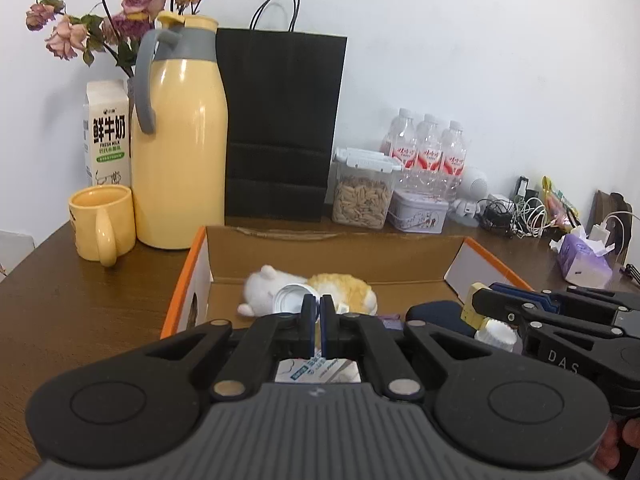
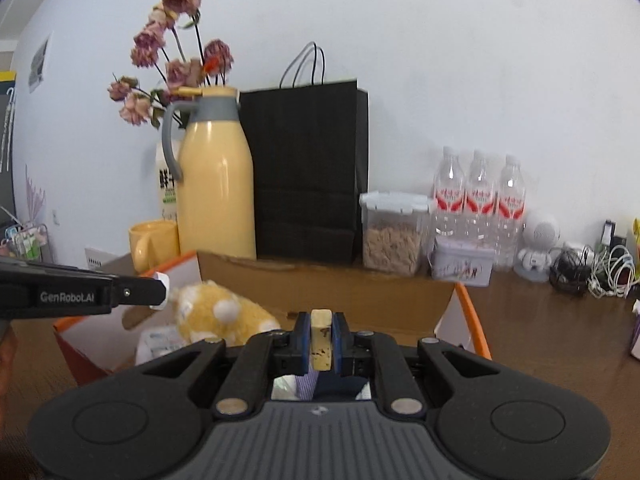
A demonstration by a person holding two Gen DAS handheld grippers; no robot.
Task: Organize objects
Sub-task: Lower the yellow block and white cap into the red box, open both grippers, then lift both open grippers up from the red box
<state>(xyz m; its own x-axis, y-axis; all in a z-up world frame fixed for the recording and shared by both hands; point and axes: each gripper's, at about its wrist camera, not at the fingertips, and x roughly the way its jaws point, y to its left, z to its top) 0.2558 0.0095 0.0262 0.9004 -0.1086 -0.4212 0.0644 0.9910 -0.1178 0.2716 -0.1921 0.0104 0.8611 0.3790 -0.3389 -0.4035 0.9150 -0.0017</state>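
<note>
Two claws hovered over the cardboard box point(image 1: 332, 256): the left claw point(image 1: 317, 316) pressed together, seemingly empty; the right claw point(image 2: 321, 338) pinching a cream block point(image 2: 321, 338), presumably for boxing at twelve o'clock beside the plush toy point(image 1: 320, 288).

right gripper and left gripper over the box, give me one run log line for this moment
right gripper: shut on pale yellow block | left gripper: shut, nothing visibly held | both above cardboard box | plush toy inside

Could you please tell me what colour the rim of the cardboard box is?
Orange; the cardboard box edge shows best in the left wrist view.
</note>
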